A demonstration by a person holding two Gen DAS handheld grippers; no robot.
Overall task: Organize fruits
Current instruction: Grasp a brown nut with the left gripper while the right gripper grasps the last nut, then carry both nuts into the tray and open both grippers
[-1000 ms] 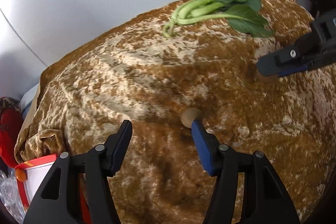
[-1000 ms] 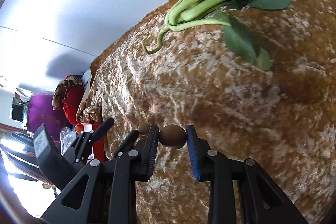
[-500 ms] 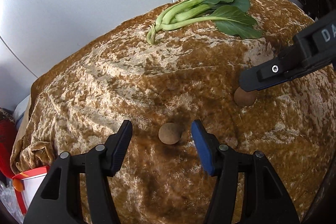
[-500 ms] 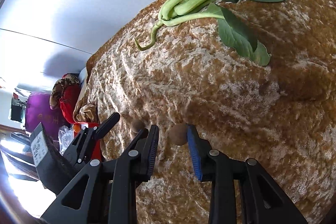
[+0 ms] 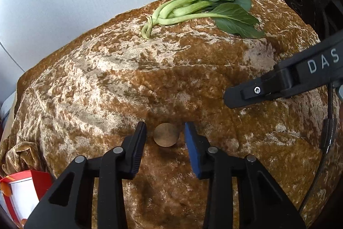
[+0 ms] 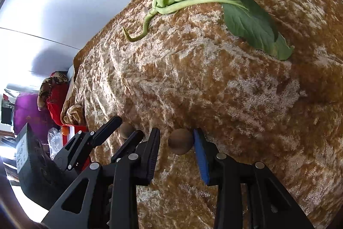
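Two small round brown fruits lie mid-counter on the gold velvet cloth. One fruit sits untouched between the narrowing fingers of the left gripper. The right gripper is opening, its blue finger against the other fruit. Bok choy waits near the far edge; sorting looks barely begun.

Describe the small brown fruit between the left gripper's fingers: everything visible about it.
The small brown fruit is round, with dull, matte tan-brown skin that looks faintly rough; no stem or leaf shows. It rests on the golden-brown velvet cloth in shadow, between the fingers of the left gripper. The jaws are closing, but a narrow gap shows on each side, so nothing but the cloth touches it yet. In the right wrist view it is partly hidden behind the left gripper's fingers.
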